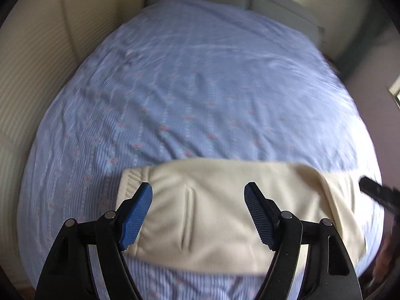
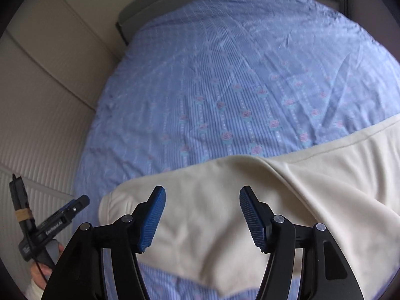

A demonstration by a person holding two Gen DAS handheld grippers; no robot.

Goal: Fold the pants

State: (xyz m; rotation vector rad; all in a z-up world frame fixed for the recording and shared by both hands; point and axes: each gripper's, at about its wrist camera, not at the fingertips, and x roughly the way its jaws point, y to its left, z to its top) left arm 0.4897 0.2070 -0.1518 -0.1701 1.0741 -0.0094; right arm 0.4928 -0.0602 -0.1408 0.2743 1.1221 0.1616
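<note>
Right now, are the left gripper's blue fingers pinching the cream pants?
Apart. In the left wrist view the left gripper stands open, its blue fingers spread above the flat cream pants.

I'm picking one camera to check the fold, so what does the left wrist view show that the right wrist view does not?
Only the left wrist view shows the pants' elastic waistband end and a slit-like pocket seam; the right gripper is just a dark sliver at its right edge. Only the right wrist view shows the cream fabric running off toward the right, and the left gripper from outside with the hand holding it. Both show open blue-padded jaws above the cream pants, gripping nothing, on the blue floral bedsheet.
</note>
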